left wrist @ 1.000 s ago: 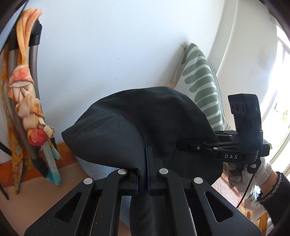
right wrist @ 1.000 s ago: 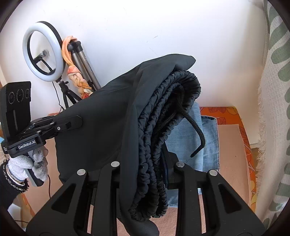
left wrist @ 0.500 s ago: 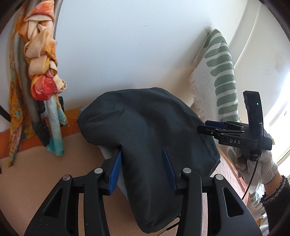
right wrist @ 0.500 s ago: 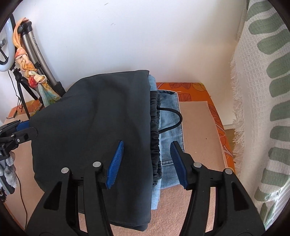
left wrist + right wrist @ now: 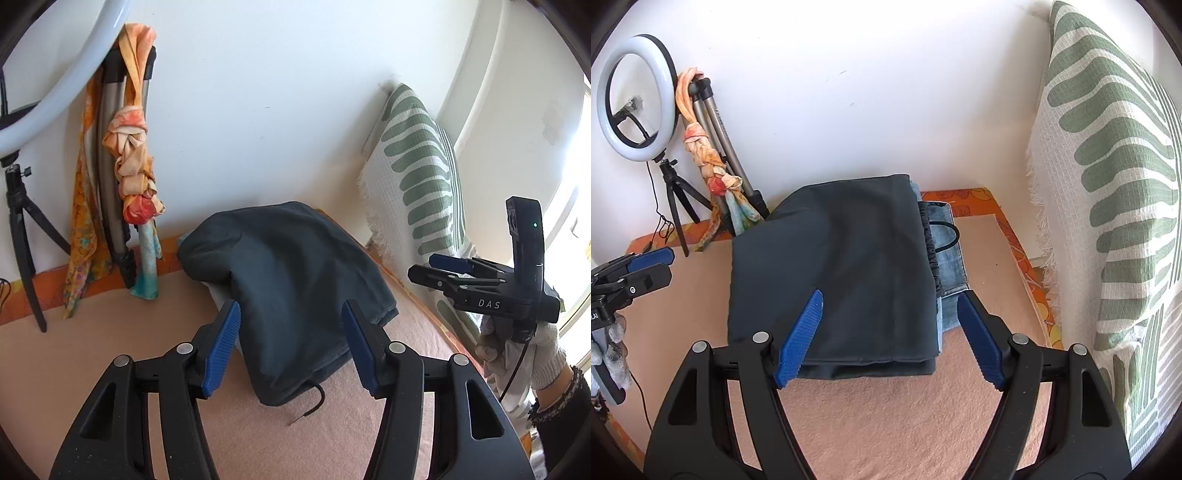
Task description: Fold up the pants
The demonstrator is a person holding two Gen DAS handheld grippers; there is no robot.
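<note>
The black pants (image 5: pixel 834 273) lie folded in a flat rectangle on top of folded blue jeans (image 5: pixel 947 254), on the pink mat. Their elastic waistband and drawstring (image 5: pixel 945 236) show along the right edge. In the left wrist view the pants (image 5: pixel 291 280) are a dark mound with the drawstring end (image 5: pixel 314 402) trailing in front. My left gripper (image 5: pixel 291 347) is open and empty just in front of the pants. My right gripper (image 5: pixel 890 336) is open and empty above their near edge. Each gripper shows in the other's view: the right (image 5: pixel 439 266), the left (image 5: pixel 653 262).
A pink mat (image 5: pixel 905 417) with an orange patterned border (image 5: pixel 1023 258) covers the surface. A green-and-white cushion (image 5: pixel 1115 192) stands on the right. A ring light on a small tripod (image 5: pixel 635 99), and a larger tripod with an orange scarf (image 5: pixel 705 162) tied on, stand at the wall.
Both grippers held the black pants up a second ago. They laid them on the jeans, opened, and have since drawn back from the stack.
</note>
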